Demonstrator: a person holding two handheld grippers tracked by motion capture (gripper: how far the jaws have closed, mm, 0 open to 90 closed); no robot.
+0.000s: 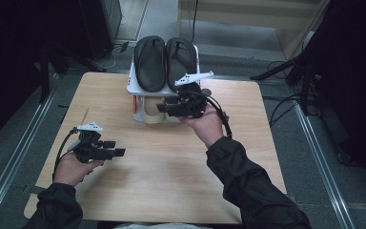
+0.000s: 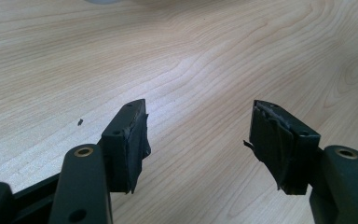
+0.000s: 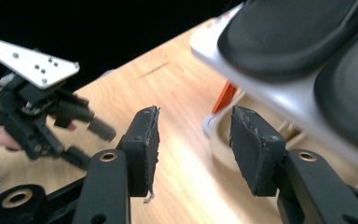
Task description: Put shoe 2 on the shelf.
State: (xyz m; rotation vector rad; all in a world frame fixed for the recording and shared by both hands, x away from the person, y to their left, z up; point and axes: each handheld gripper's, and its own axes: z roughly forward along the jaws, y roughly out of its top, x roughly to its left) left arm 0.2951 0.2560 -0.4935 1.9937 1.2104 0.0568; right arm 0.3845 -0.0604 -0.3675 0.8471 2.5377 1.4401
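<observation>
Two black sandals (image 1: 150, 62) (image 1: 181, 57) lie side by side on a white stand (image 1: 132, 88) at the table's far middle. Under its top shelf sits a pale beige object (image 1: 152, 112). My right gripper (image 1: 164, 106) hovers just in front of the stand, pointing left, jaws open with nothing between them. In the right gripper view, my right gripper (image 3: 193, 140) is level with the shelf edge (image 3: 270, 93), below the sandals (image 3: 298, 32). My left gripper (image 1: 116, 148) rests low over the table's left front, open and empty. The left gripper view has my left gripper (image 2: 198, 135) over bare wood.
The light wooden table (image 1: 171, 167) spreads wide between the two grippers and toward the front edge. Dark stands and cables (image 1: 286, 105) crowd the floor to the right, and metal rails (image 1: 9, 167) run along both sides. A pale wooden unit (image 1: 248, 14) stands behind.
</observation>
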